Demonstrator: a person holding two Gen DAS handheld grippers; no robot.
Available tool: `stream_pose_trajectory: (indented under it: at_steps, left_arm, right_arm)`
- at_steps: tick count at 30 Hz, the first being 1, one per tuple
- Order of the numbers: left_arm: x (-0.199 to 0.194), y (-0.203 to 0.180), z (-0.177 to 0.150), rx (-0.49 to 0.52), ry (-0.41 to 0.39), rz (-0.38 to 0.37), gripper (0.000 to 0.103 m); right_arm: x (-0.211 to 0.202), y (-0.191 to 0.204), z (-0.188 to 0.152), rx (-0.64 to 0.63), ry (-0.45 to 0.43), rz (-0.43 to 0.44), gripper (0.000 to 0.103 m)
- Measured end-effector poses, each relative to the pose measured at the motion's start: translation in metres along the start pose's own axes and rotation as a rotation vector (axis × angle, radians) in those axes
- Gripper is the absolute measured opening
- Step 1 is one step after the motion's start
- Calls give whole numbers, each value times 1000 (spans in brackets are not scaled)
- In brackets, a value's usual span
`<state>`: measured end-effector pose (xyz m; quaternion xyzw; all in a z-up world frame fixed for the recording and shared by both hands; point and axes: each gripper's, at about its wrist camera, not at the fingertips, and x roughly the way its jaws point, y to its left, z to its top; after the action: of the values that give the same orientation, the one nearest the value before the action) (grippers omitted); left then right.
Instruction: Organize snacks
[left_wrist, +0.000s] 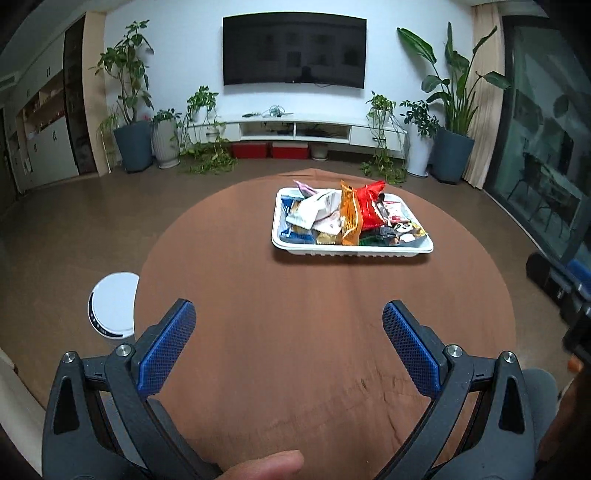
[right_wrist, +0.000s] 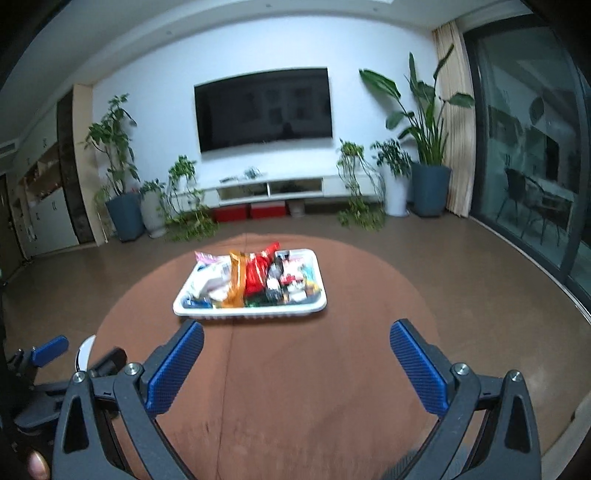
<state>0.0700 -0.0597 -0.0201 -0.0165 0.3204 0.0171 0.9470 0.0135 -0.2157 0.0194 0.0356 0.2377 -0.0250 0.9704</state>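
On the round table with the brown cloth (left_wrist: 258, 332), a shallow white plastic tray (left_wrist: 351, 250) is standing toward the far side, and the colourful snack packets (left_wrist: 347, 218) are all lying heaped inside it; no packet is showing on the cloth outside. An orange packet (left_wrist: 350, 218) and a red packet (left_wrist: 371, 205) are standing up on edge in the middle of the heap.

The left gripper (left_wrist: 289, 317) is hovering over the near part of the table with its blue pads spread wide, holding nothing. The right gripper (right_wrist: 296, 338) is likewise wide apart and empty, just short of the tray's near rim; its view is somewhat blurred.

This scene is fitting both a pile waiting to be sorted and snacks already collected into the tray, so I cannot say which. If any packet is to be taken, I judge it better to pinch one upright edge only, coming from above, because the thin wrappers are sliding easily and the light tray may be shifting.
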Motion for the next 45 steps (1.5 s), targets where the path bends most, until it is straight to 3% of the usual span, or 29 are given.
stream_pose_trajectory:
  at_steps: [18, 45]
  left_arm:
    - [30, 10, -12, -14, 79, 4, 103]
    - [39, 10, -16, -10, 91, 1, 103]
  right_arm:
    - [8, 16, -23, -42, 86, 0, 103]
    - [15, 16, -27, -50, 135, 0, 103]
